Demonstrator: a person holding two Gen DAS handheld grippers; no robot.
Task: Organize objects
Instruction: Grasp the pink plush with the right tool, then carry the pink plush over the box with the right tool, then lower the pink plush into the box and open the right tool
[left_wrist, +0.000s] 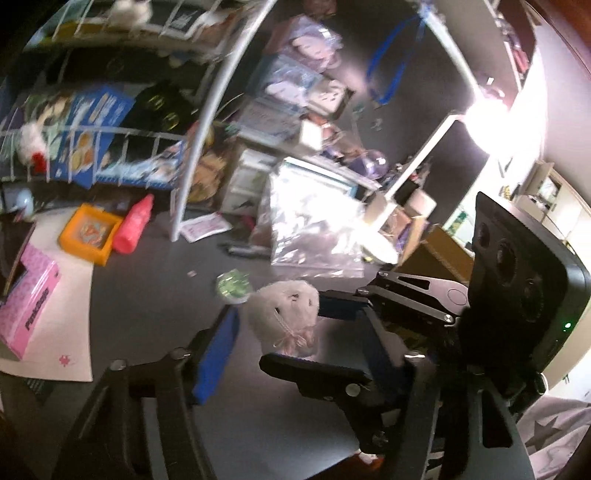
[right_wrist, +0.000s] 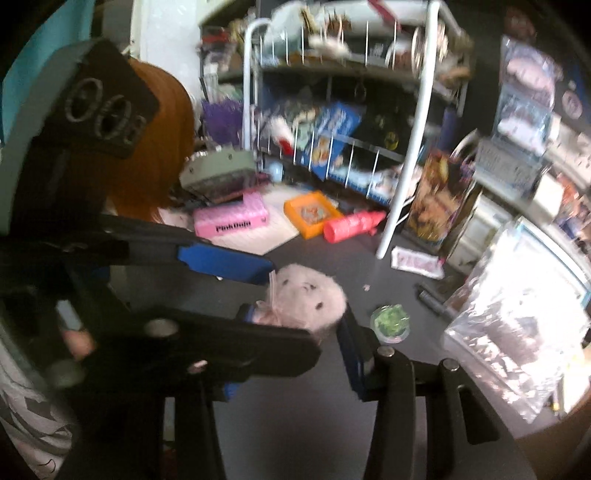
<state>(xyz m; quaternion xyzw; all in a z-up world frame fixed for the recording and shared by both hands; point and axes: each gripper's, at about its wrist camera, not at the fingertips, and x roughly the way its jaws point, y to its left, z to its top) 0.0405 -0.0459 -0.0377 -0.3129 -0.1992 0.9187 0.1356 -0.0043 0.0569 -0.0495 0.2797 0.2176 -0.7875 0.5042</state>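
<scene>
A small pale pink plush toy (left_wrist: 284, 306) with a ribbon is held above the dark table. In the left wrist view the other gripper (left_wrist: 325, 306) comes in from the right, and its blue-padded fingers (left_wrist: 338, 304) press on the plush. My left gripper's own blue finger (left_wrist: 218, 354) stands left of the plush, apart from it, jaws wide. In the right wrist view the plush (right_wrist: 310, 299) sits between my right gripper's (right_wrist: 295, 317) fingers, and the left gripper's blue finger (right_wrist: 225, 264) reaches in from the left beside it.
A round green-filled dish (left_wrist: 232, 288) lies behind the plush. An orange tray (left_wrist: 90, 232), a red-pink bottle (left_wrist: 135, 225) and a pink box (left_wrist: 31, 310) lie left. A white wire rack (right_wrist: 369, 110) stands behind; clear plastic bags (left_wrist: 314, 229) are at right.
</scene>
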